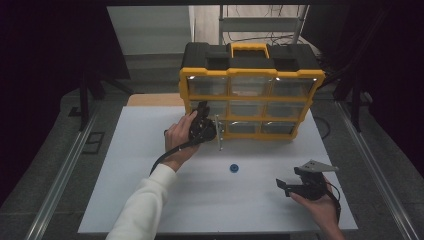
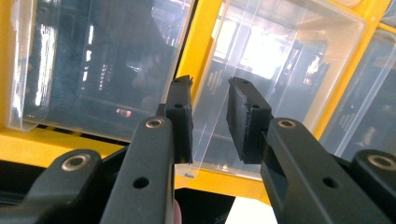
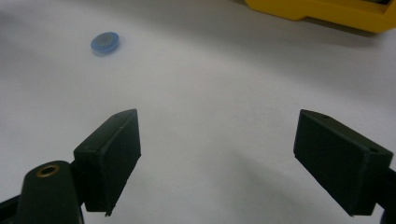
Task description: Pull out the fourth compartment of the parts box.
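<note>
A yellow and black organizer (image 1: 252, 97) with clear drawers stands at the back of the white board. Its bottom-left drawer (image 1: 219, 134) sticks out toward me. My left gripper (image 1: 210, 131) is at that drawer. In the left gripper view its jaws (image 2: 210, 100) stand a little apart, with the thin clear edge of a drawer (image 2: 280, 70) between the pads and a gap still showing. A small blue disc (image 1: 233, 167) (image 3: 105, 43) lies on the board. My right gripper (image 1: 288, 176) (image 3: 218, 116) hovers wide open near the front right, with nothing in it.
The white board (image 1: 150, 200) lies on a grey table with metal rails along both sides. The organizer's yellow base (image 3: 327, 11) lies beyond the right gripper. Dark curtains hang at left and right, and a metal rack stands behind the organizer.
</note>
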